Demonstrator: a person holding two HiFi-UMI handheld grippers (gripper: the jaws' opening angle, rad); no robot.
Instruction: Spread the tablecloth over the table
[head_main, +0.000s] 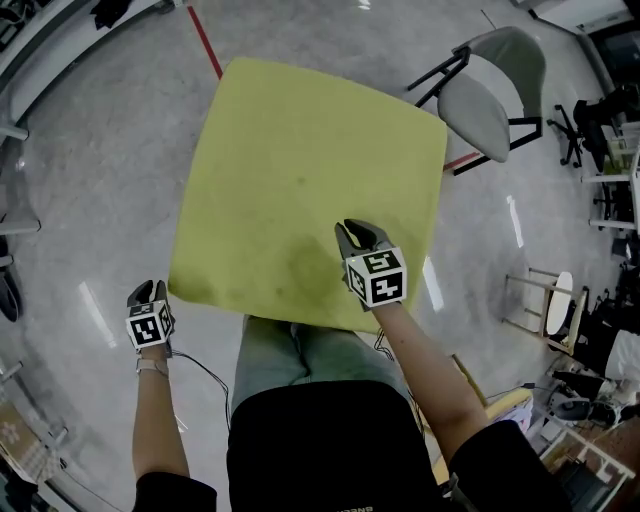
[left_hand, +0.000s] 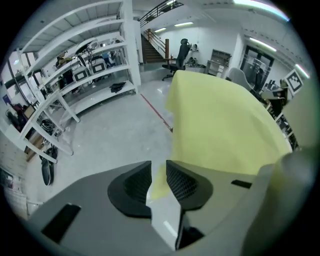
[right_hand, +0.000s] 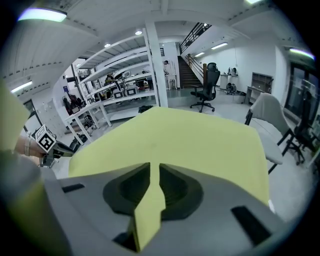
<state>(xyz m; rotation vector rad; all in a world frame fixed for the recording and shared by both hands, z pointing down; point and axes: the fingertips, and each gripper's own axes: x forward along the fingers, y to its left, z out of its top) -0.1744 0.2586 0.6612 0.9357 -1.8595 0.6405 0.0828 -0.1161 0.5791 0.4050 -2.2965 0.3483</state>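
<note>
Two grippers hold one big square yellow-green tablecloth (head_main: 310, 180) by its near edge. The left gripper (head_main: 150, 290) pinches a small fold at the near left corner, jaws close together on it. The right gripper (head_main: 358, 233) pinches a strip of the same cloth further along that edge, jaws also narrow. The cloth lies spread out in front of the person, and its left side hangs down.

The only marks to read are black-and-white square patterns on each gripper's cube (head_main: 377, 277). They have no words. Tiny print on the person's black shirt (head_main: 330, 450) is too small to read.

The cloth's far left corner sits near a red line (head_main: 205, 42) on the shiny grey floor (head_main: 100, 200). A grey chair with black legs (head_main: 490, 95) stands just beside the far right corner. The floor to the left is wide and open, up to the white metal shelves (left_hand: 80, 65).
</note>
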